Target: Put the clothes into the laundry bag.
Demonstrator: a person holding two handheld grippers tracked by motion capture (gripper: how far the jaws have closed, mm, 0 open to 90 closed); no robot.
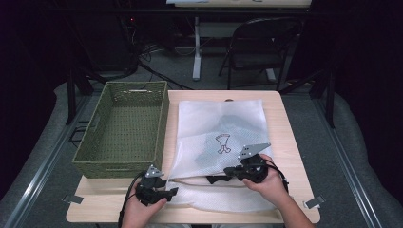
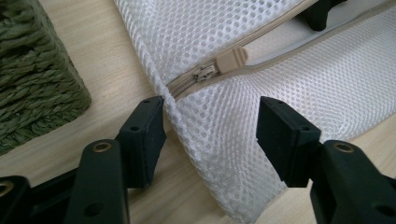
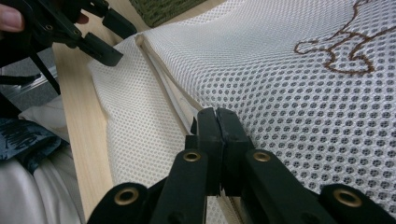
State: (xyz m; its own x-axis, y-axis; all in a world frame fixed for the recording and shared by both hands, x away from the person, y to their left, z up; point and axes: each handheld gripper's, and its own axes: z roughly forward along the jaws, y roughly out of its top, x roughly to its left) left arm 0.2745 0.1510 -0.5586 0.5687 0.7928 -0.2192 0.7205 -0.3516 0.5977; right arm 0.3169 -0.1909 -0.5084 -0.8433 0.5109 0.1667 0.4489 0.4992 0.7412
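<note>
Beside the green woven basket (image 1: pixel 124 128), on the wooden counter (image 1: pixel 287 142), lay the white mesh laundry bag (image 1: pixel 216 130), its zipped edge turned toward the person. The zipper slider (image 2: pixel 205 73) sat at the bag corner nearest the basket, with its beige pull tab (image 2: pixel 232 59) pointing away from that corner along the tape.

The left tool (image 1: pixel 167 193) stood released, its jaws apart and straddling that basket-side corner; one pad touched the bag's edge seam while the other stood clear of the mesh. The right tool (image 1: pixel 212 179), farther from the basket along the same edge, was clenched on the upper lip of the opening, the jaws pressed together with what seemed to be zipper tape pinched between them; exactly how much fabric they held was hidden by the jaws.

The step in hand appeared to be working the zipper. To do it well, the left tool would best settle on the corner or the pull tab squarely, not on loose mesh, which would only stretch. The right tool's pinch should hold the tape taut and flat, in line with the slider's travel, so the mesh would not bunch into the teeth. A slow pull away from the basket would suit.
</note>
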